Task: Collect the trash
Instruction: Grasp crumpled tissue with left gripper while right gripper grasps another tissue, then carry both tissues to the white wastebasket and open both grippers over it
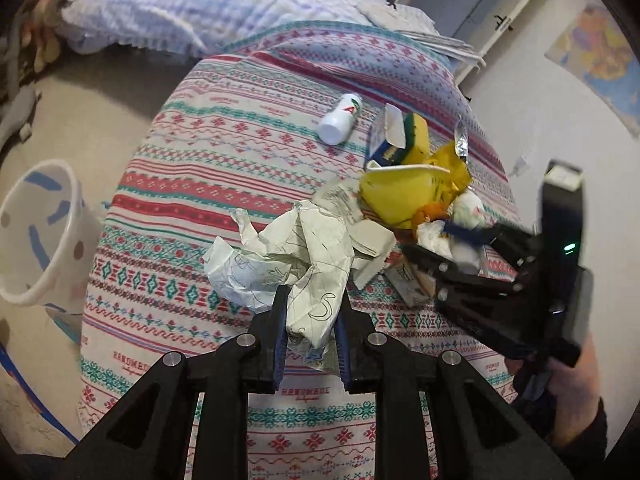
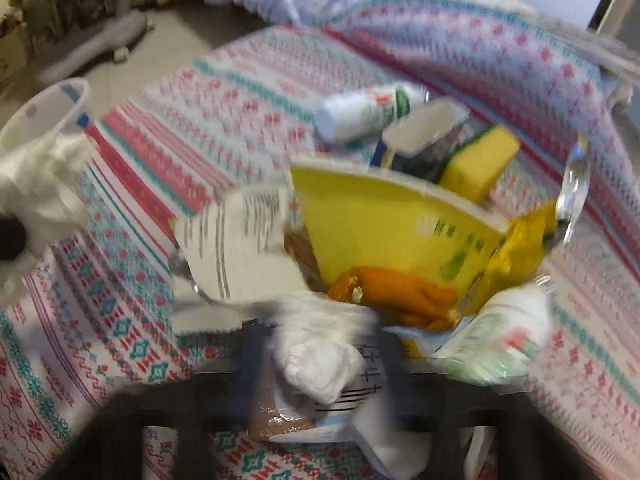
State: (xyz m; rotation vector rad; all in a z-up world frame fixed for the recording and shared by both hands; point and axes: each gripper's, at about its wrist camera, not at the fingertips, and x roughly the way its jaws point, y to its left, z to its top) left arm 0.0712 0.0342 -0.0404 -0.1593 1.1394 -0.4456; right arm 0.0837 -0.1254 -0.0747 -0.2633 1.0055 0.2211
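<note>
My left gripper (image 1: 312, 312) is shut on a big crumpled sheet of white paper (image 1: 296, 256) with pen marks, over the patterned bedspread (image 1: 208, 160). To its right lies a trash pile: a yellow paper cup (image 1: 396, 192), a yellow-green sponge (image 1: 416, 132), orange peel (image 1: 432, 212) and a white tissue wad (image 1: 434, 240). My right gripper (image 1: 426, 238) reaches into that pile. In the blurred right wrist view its jaws (image 2: 322, 360) stand apart on either side of the tissue wad (image 2: 320, 356). The crumpled paper (image 2: 44, 176) shows there at far left.
A white bin (image 1: 36, 232) with blue marks stands on the floor left of the bed, also seen as the bin (image 2: 44, 108) in the right wrist view. A white bottle (image 1: 340, 120) lies on the bedspread. A pale quilt (image 1: 180, 4) is heaped at the far end.
</note>
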